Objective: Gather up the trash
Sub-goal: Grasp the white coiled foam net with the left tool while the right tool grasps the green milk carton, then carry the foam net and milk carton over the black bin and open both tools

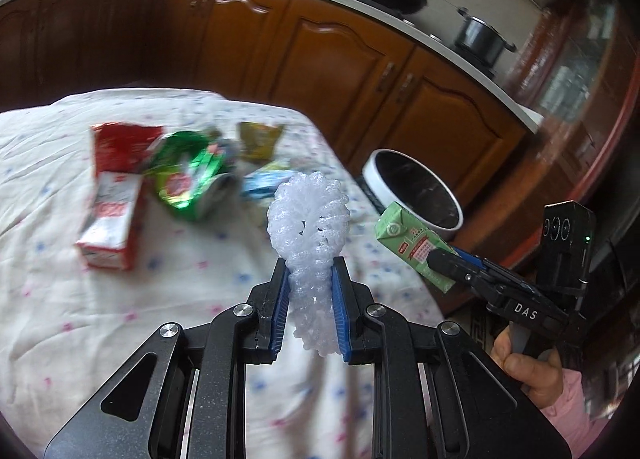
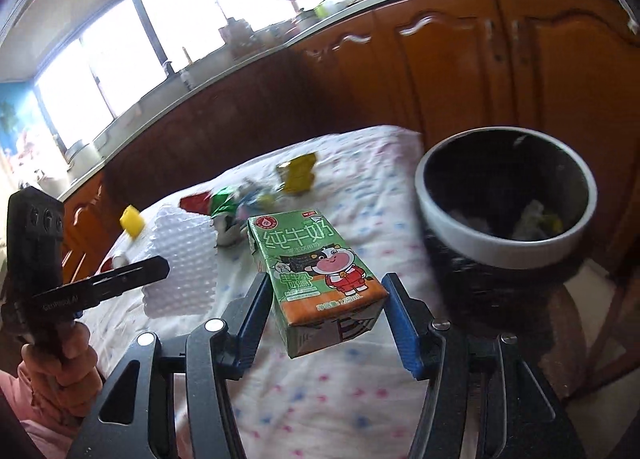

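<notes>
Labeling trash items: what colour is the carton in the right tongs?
Green with an orange base, clearest in the right wrist view: milk carton.

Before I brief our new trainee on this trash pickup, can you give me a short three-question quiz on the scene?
1. True or false: the left gripper is shut on a white foam net.
2. What does the right gripper hold?
A. red carton
B. green milk carton
C. yellow packet
3. What colour is the rim of the trash bin beside the table?

Key:
1. True
2. B
3. White
</notes>
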